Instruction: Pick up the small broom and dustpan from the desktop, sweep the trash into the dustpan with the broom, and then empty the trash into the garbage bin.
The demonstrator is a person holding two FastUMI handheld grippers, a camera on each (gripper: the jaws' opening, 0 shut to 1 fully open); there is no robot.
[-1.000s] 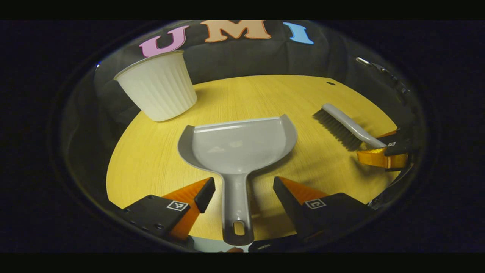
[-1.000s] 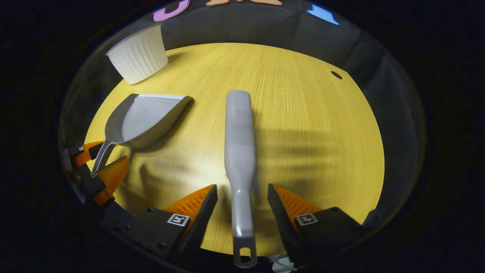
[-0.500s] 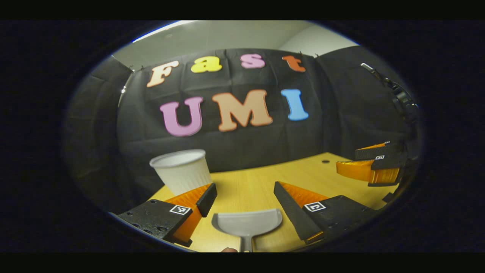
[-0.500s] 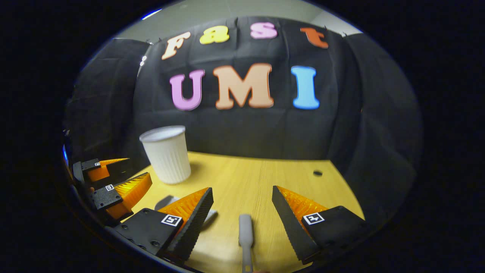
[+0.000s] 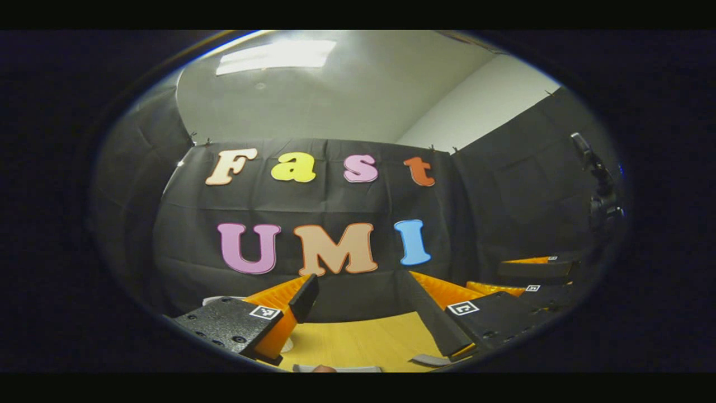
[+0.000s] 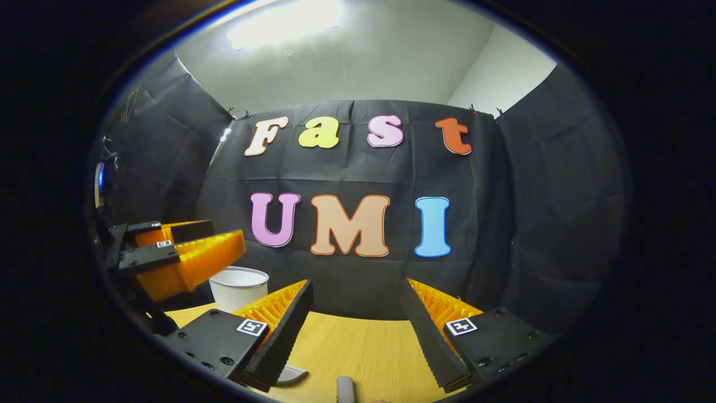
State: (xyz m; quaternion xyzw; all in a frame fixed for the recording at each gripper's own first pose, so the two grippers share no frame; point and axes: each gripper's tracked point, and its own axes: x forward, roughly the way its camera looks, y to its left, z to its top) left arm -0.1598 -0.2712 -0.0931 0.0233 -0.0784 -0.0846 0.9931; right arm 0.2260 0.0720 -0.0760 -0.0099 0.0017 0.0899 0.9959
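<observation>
Shift: both tools tilt up off the bench (image 6: 358, 341); broom and dustpan slip to the lower edges.
Left tool (image 5: 358, 296): spread, holding nothing.
Right tool (image 6: 355, 305): spread, bare.
Broom (image 6: 345, 389): below the right tool, long axis along its fingers.
Dustpan (image 5: 341, 369): below the left tool.
Bin (image 6: 239, 286): left of the right tool, contents hidden.

No readable text, brand or number on any item. Only signs: small square black-and-white marker tags (image 6: 250, 327), one on top of each finger block just behind the jaws in both views, patterns too small to decode. The other gripper (image 6: 168, 260) off to the side carries the same tags, also illegible.
</observation>
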